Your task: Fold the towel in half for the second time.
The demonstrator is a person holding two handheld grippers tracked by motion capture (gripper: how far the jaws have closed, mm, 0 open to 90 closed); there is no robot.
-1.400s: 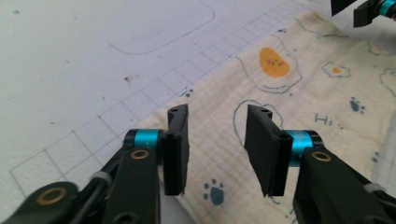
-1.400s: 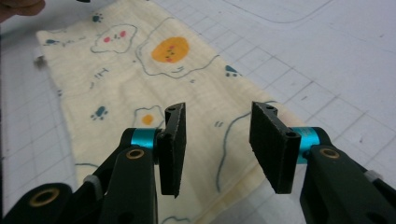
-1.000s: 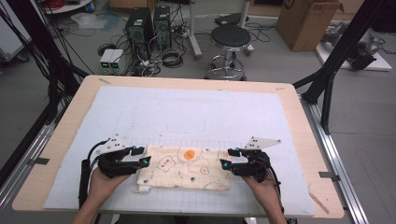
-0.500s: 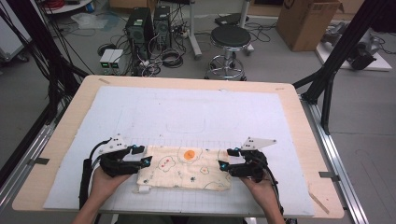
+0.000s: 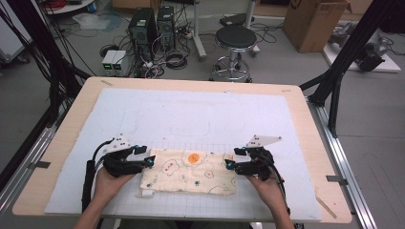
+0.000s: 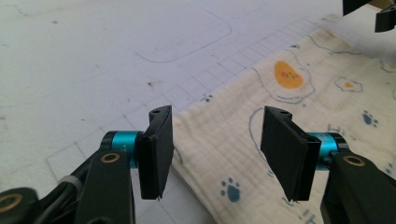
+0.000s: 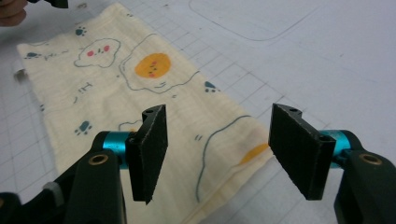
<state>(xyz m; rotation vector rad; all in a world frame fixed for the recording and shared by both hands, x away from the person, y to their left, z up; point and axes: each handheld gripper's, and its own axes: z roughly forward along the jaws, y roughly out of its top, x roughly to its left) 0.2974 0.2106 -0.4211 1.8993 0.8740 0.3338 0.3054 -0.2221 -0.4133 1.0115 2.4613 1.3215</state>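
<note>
High view: a folded cloth (image 5: 188,172) lies flat on the white mat (image 5: 200,114), at six o'clock from the mat's centre, near the edge closest to the person; its long axis runs from nine to three o'clock, parallel to that edge; its short ends face the two grippers; an orange egg print sits near its far long edge, just left of the middle. The left gripper (image 5: 149,161) rests at the cloth's nine o'clock end, at the far corner, jaws pointing toward three o'clock; the right gripper (image 5: 230,164) rests at the three o'clock end, jaws pointing toward nine o'clock; a hand (image 5: 109,183) steadies each tool from the six o'clock side. Left gripper view: the jaws stand apart, having just been opening; the cloth's corner lies on the mat below and between the pads, which do not press it; the cloth runs away toward one o'clock. Right gripper view: the jaws are likewise spread, having just been opening; the cloth's end lies between and beneath them, ungripped, stretching off toward eleven o'clock; a small white tag (image 5: 147,194) shows at the near left corner in the high view.
</note>
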